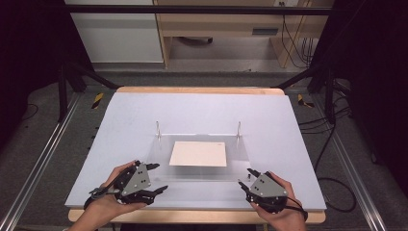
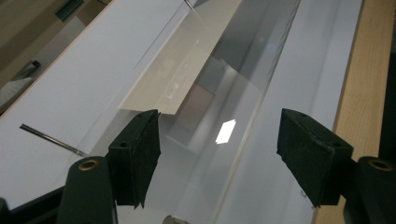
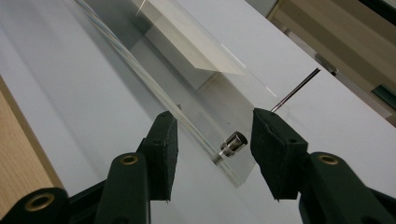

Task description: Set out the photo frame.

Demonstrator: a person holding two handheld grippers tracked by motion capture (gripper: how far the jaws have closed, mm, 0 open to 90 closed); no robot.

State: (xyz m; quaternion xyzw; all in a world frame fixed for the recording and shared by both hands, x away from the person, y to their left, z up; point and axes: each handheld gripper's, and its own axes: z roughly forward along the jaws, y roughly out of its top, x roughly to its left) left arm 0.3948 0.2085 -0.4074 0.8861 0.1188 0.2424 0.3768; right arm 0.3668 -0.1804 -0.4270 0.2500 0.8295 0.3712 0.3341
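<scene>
Right gripper view: parted jaws straddling clear acrylic sheet's [image 3: 187, 100] near corner and silver metal standoff [image 3: 233, 143]; left gripper [image 2: 219, 154] likewise open; closing next, probably.

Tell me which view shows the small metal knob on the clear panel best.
The right gripper view: the metal knob sits large and sharp at the clear panel's near corner, between the open right claw. The high view gives a speck; the left gripper view clips another knob at its edge.

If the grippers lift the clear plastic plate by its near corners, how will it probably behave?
The clear plate looks thin but flat with a straight edge, so probably stiff, maybe slightly bending. Its glossy, reflecting surface suggests it may slip between the pads. The cream sheet lying loose on it would likely slide if the plate tilts.
</scene>
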